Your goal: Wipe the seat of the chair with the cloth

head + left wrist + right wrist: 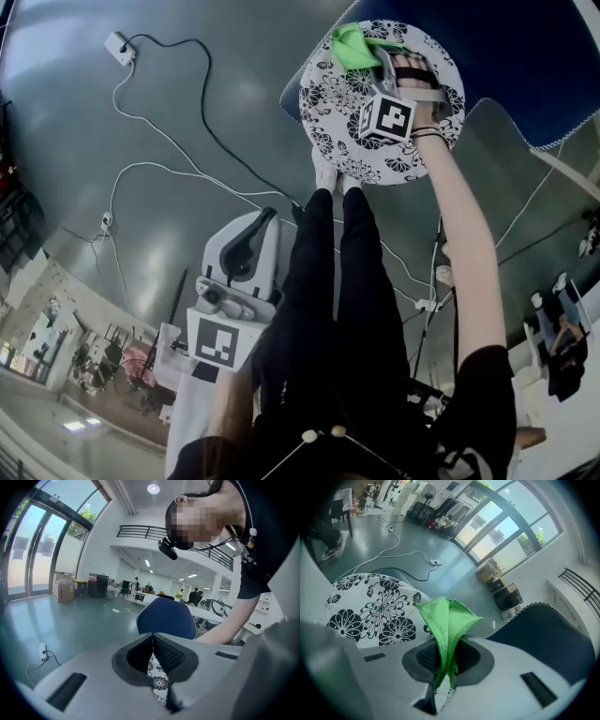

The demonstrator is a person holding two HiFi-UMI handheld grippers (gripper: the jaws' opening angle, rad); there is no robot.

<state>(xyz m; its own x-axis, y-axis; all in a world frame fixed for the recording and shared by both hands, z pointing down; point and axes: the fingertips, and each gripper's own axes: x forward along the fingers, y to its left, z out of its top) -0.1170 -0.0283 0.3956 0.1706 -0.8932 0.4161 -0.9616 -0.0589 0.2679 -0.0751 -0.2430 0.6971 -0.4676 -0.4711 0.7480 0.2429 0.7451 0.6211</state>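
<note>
Cloth (pixel 449 616), bright green and folded into a peak, stands clamped between the jaws of the right gripper (pixel 446 662), at the 11 o'clock edge of the chair seat (pixel 337 131) in the head view. The left gripper (pixel 153 644) hangs at 7 o'clock from the seat, jaws apparently together on nothing. The seat is round, white with black flowers, with the blue chair back (pixel 525 56) at 1 o'clock. Only a thin fold looks pinched, so dragging could tug it free. Bunched like this, it would wipe only a narrow stripe.
</note>
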